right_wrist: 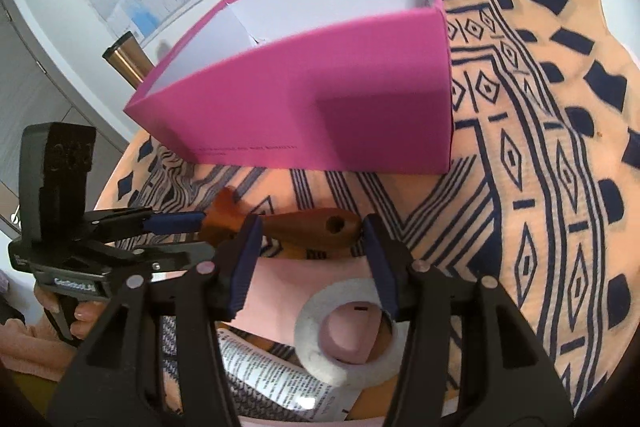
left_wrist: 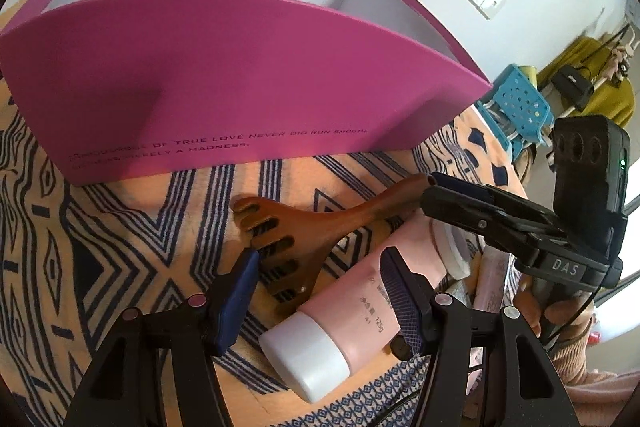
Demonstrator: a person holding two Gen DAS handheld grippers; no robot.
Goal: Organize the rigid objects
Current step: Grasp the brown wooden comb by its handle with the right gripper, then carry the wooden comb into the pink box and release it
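Observation:
A brown wooden back-scratcher (left_wrist: 304, 231) lies on the patterned cloth in front of an open magenta box (left_wrist: 248, 83). A pink tube with a white cap (left_wrist: 344, 311) lies beside it. My left gripper (left_wrist: 320, 291) is open, its jaws straddling the scratcher's comb end and the tube. My right gripper (right_wrist: 312, 259) is open around the scratcher's handle (right_wrist: 316, 227), which has a hole in its end. The box (right_wrist: 320, 99) stands just beyond. The right gripper also shows in the left wrist view (left_wrist: 460, 199), at the handle.
An orange cloth with navy patterns (right_wrist: 540, 187) covers the table. A white ring-shaped object with a pink piece inside (right_wrist: 348, 327) and a printed tube (right_wrist: 276, 379) lie below my right gripper. A blue stool (left_wrist: 516, 103) stands beyond the table edge. A metal cylinder (right_wrist: 128, 59) stands behind the box.

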